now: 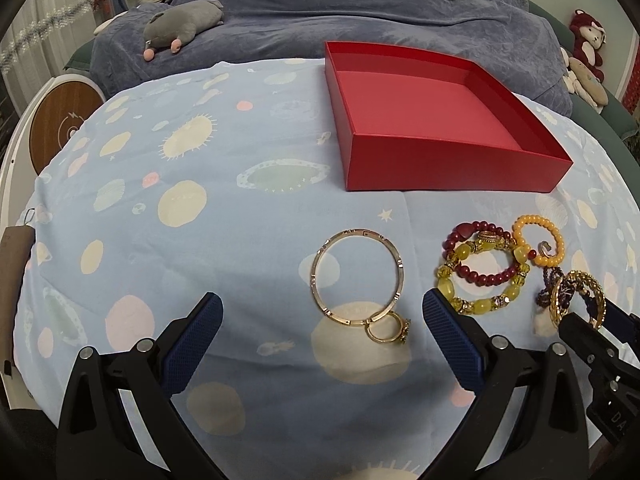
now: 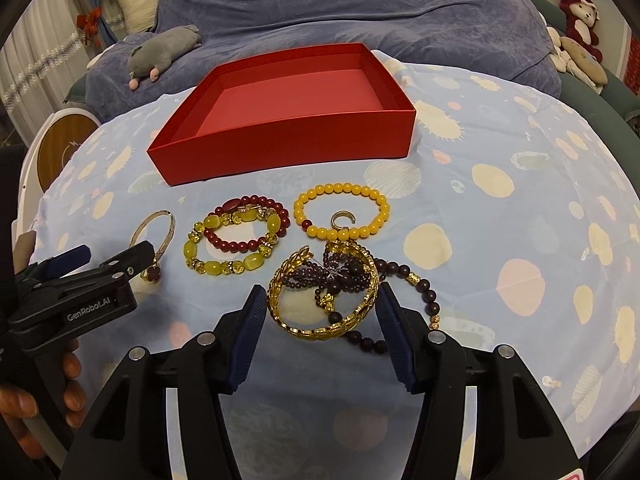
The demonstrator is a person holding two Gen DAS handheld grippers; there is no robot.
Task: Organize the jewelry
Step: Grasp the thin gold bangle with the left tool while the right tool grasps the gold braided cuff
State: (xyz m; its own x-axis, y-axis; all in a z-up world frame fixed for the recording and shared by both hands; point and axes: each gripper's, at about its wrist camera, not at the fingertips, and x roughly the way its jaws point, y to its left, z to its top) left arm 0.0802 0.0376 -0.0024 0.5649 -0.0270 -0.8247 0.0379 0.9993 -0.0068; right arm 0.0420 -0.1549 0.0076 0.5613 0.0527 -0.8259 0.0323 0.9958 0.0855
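My right gripper (image 2: 322, 312) pointed steeply down, its ribbed blue pads clamped on the gold leaf-patterned bangle (image 2: 320, 292), which sat on the spotted blue cloth (image 2: 500, 208) over a tangle of dark purple beads (image 2: 340, 276). My left gripper (image 1: 322, 330) hung released near the thin metal bangle (image 1: 358, 278). The smooth red cardboard box (image 2: 288, 136) sat farther back.
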